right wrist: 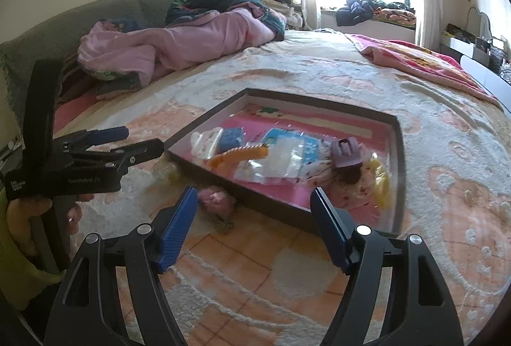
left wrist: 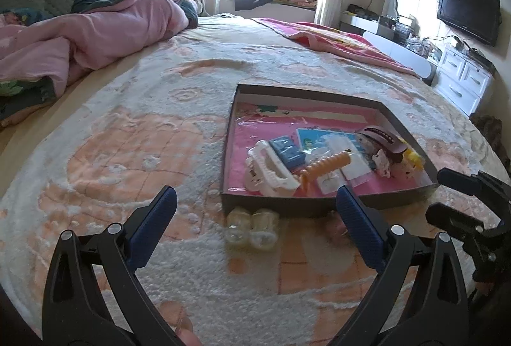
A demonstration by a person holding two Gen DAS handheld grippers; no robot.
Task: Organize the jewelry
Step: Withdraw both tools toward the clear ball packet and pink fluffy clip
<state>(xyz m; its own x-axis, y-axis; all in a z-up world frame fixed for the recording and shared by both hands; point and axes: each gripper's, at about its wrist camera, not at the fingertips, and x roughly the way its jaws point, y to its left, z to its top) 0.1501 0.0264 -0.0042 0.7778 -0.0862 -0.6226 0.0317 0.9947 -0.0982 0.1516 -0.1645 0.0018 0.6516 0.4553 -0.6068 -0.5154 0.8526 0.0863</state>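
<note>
The shallow dark tray (left wrist: 325,202) lies on the bed's blanket (left wrist: 127,154), holding a white hair claw (left wrist: 271,170), an orange spiral hair tie (left wrist: 322,167), a mauve clip (left wrist: 383,138) and small packets. Two clear yellowish rollers (left wrist: 250,228) sit at six o'clock, just beside its near wall. A pink scrunchie (right wrist: 217,200) lies near them. The left tongs (left wrist: 255,208) stand wide and empty; the right tongs (right wrist: 255,202) stand parted, nothing between them.
</note>
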